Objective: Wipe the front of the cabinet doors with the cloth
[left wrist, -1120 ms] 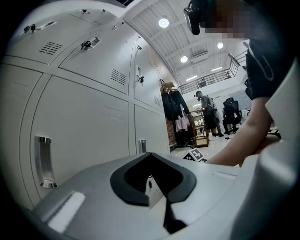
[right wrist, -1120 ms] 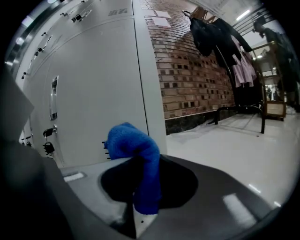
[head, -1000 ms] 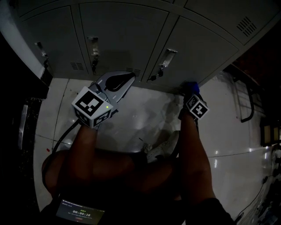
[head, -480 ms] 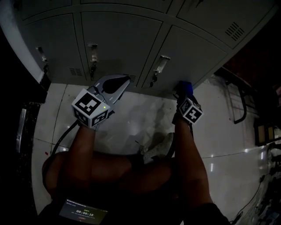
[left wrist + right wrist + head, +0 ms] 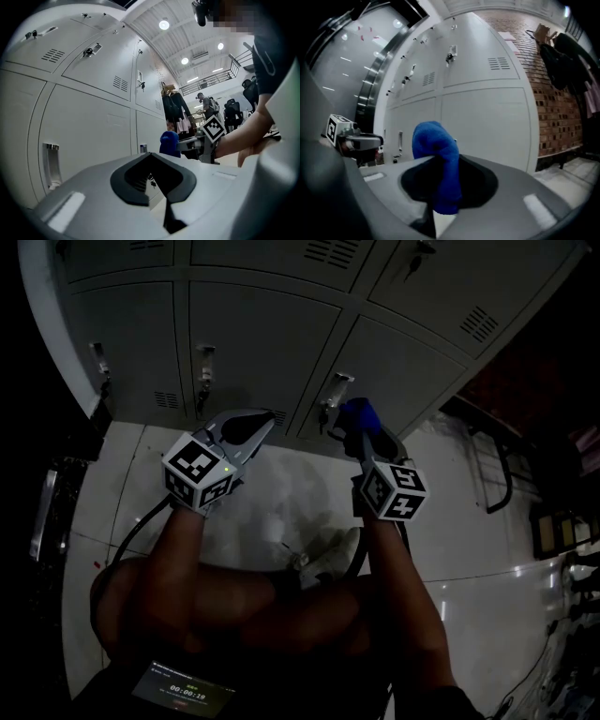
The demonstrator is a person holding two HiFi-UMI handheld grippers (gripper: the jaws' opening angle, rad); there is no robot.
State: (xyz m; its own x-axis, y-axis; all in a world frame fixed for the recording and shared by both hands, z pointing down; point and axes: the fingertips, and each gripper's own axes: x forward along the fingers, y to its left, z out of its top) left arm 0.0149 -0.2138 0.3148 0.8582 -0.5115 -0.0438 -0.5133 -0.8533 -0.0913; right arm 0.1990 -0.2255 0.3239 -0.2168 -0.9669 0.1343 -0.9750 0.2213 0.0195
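Note:
A bunched blue cloth (image 5: pixel 437 159) sticks out of my right gripper (image 5: pixel 440 180), whose jaws are shut on it. In the head view the blue cloth (image 5: pixel 357 415) is held up near the lower right cabinet door (image 5: pixel 403 357), beside its handle (image 5: pixel 336 390); whether it touches the door I cannot tell. My left gripper (image 5: pixel 246 421) hovers close to the bottom of the middle door (image 5: pixel 253 343), jaws shut and nothing in them. From the left gripper view the cloth (image 5: pixel 169 142) and the right gripper's marker cube (image 5: pixel 213 129) appear further along the grey doors (image 5: pixel 89 126).
The grey lockers have latch handles (image 5: pixel 203 362) and vent slots (image 5: pixel 476 322). Below them lies a glossy white tiled floor (image 5: pixel 469 512). A brick wall (image 5: pixel 555 103) borders the lockers on the right. A shoe (image 5: pixel 328 559) rests on the floor by my arms. Hanging clothes (image 5: pixel 176 110) and people stand in the distance.
My right gripper has carried the blue cloth leftward and up, from the door's lower corner toward its handle. The left gripper has barely moved.

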